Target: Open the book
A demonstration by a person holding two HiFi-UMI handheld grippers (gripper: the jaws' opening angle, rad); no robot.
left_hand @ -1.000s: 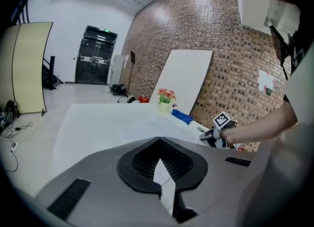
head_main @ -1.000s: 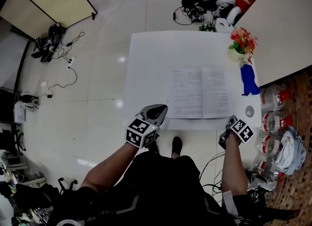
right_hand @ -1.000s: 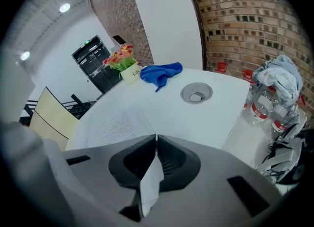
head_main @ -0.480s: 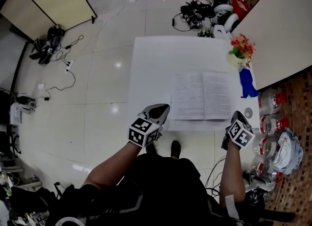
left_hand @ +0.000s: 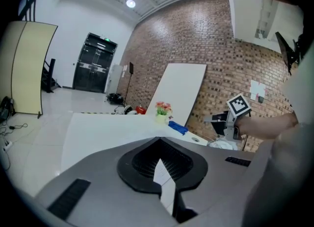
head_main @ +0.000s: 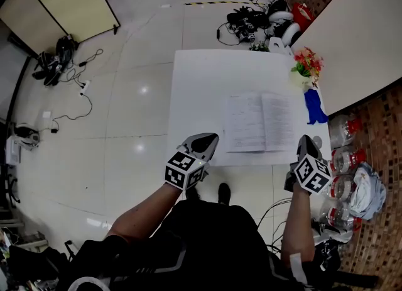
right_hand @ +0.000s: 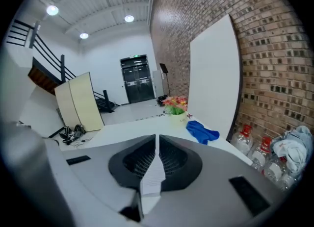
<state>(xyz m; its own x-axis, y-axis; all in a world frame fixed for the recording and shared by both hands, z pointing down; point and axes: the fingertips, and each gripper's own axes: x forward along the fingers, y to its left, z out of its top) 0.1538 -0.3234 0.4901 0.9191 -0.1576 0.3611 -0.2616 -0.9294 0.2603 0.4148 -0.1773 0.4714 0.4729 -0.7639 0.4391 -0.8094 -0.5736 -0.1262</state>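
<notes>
The book (head_main: 262,122) lies open and flat on the white table (head_main: 207,82), right of the middle, with both printed pages facing up. My left gripper (head_main: 206,142) hangs at the table's front edge, left of the book, its jaws shut on nothing (left_hand: 158,162). My right gripper (head_main: 305,145) is held at the front right corner, just off the book's lower right corner, also shut and empty (right_hand: 156,141). Neither gripper touches the book. The book itself does not show in either gripper view.
A pot of flowers (head_main: 304,66) and a blue cloth (head_main: 314,105) sit along the table's right edge. Plastic bottles (head_main: 344,158) and a bag stand on the floor to the right. A white board (head_main: 352,38) leans at the right. Cables and gear (head_main: 264,13) lie beyond the table.
The right gripper has shifted slightly right and nearer the table's front right corner. The left gripper has hardly moved. The book stays open.
</notes>
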